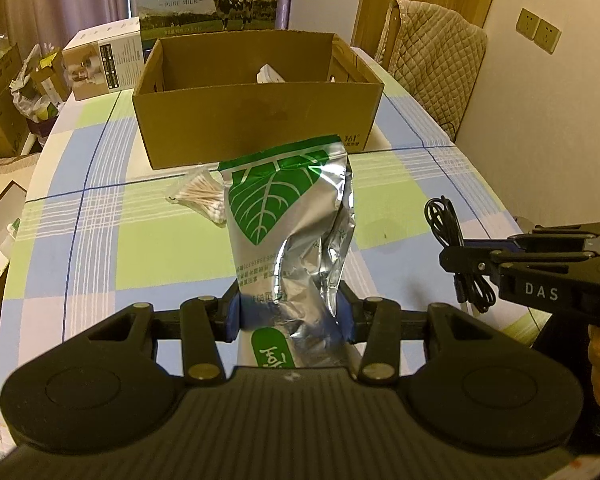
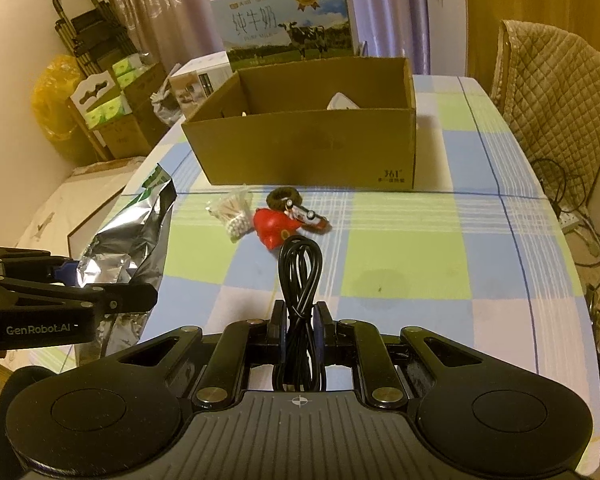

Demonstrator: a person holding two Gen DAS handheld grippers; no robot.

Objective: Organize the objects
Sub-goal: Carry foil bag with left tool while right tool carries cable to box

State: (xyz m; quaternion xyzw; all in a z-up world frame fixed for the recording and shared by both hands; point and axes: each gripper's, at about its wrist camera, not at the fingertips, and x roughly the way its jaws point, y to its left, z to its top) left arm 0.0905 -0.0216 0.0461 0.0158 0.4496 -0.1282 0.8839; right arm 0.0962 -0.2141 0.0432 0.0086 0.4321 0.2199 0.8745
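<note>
Dim warm light, soft focus (fisheye-bent edges).

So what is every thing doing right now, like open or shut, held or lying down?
Left gripper: shut on the silver foil pouch.
Silver foil pouch with green leaf: held up, crumpled.
Right gripper: shut on the cable.
Bundled black cable: held, looped.
Brown cardboard box: open on top, on the table.
Bag of cotton swabs: lying on the table.
Red toy: lying on the table.
</note>
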